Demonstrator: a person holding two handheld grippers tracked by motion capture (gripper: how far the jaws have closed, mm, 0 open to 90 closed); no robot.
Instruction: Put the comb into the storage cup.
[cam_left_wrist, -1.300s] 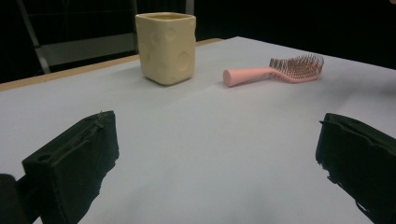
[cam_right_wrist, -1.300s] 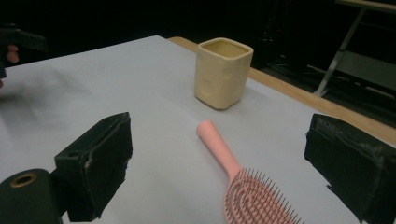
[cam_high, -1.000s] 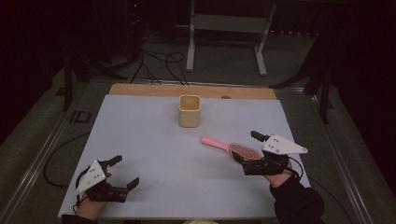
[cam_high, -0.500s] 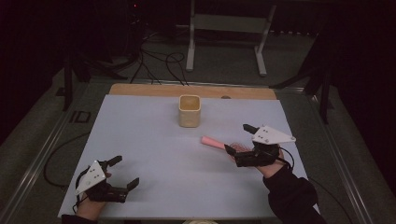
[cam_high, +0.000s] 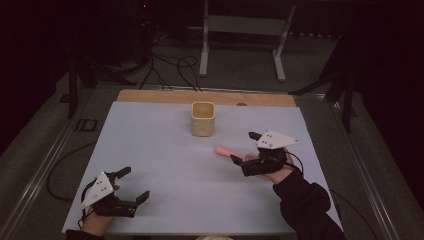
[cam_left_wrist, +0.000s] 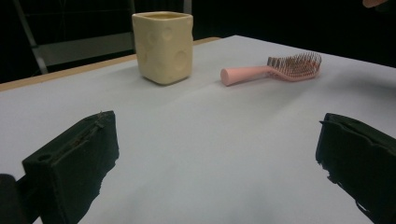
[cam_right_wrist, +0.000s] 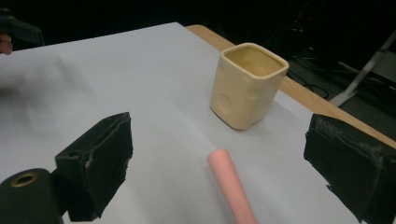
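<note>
A pink hairbrush lies flat on the white table, its handle pointing left towards a cream square cup. My right gripper hangs open over the brush. It covers the bristle head in the high view. In the right gripper view the handle runs up between the jaws, with the cup just beyond. My left gripper rests open near the front left corner, nothing between its jaws. From the left gripper view the cup stands upright, far ahead.
The white sheet covers the table, and a strip of bare wood shows along the far edge. Behind the table, a metal stand and loose cables are on the floor.
My right gripper has moved left over the brush and now hides its bristle head. The brush, the cup and the left gripper have stayed put.
</note>
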